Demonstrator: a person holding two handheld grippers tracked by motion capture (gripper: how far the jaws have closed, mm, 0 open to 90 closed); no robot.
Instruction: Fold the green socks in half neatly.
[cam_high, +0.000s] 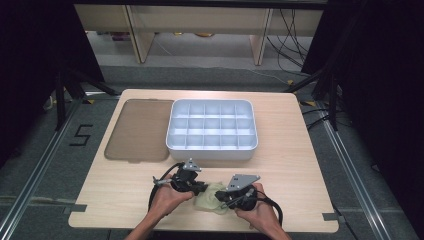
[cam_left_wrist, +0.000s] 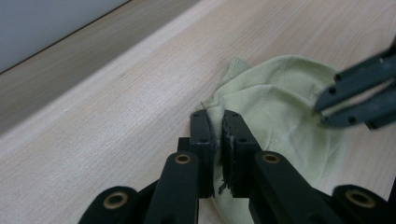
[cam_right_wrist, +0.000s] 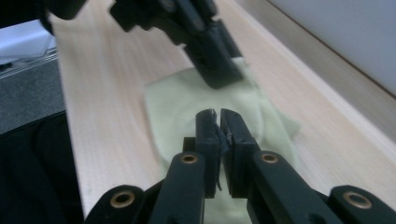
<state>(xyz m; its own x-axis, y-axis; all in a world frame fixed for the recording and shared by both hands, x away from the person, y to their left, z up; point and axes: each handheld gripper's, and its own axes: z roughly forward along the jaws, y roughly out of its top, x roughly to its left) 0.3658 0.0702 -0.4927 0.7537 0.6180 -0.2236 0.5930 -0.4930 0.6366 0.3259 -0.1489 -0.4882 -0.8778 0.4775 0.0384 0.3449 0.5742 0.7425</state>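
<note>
Pale yellow-green cloth (cam_high: 209, 196) lies crumpled on the light wooden table (cam_high: 300, 165), close to the near edge and between the person's two hands. The left gripper (cam_high: 202, 189) comes at it from the left, and in the left gripper view its black jaws stand pressed together on a raised fold of the cloth (cam_left_wrist: 275, 107), with fabric pinched up between the pads and a few frayed threads hanging below them. The right gripper (cam_high: 223, 196) meets the cloth from the opposite side; in the right gripper view its jaws are likewise closed tight, with a thin edge of the cloth (cam_right_wrist: 177, 107) caught between them, while the rest of the fabric spreads flat on the table beyond. Each gripper view also shows the other gripper's closed tips resting on the cloth a little farther off, so the two grips sit near each other on the same piece. Behind the cloth, toward the middle of the table, stands a white plastic organiser box (cam_high: 212, 151) divided into a grid of small compartments, well apart from the grippers. Just to its left a translucent brownish lid (cam_high: 137, 130) lies flat on the table, its long side beside the box.
</note>
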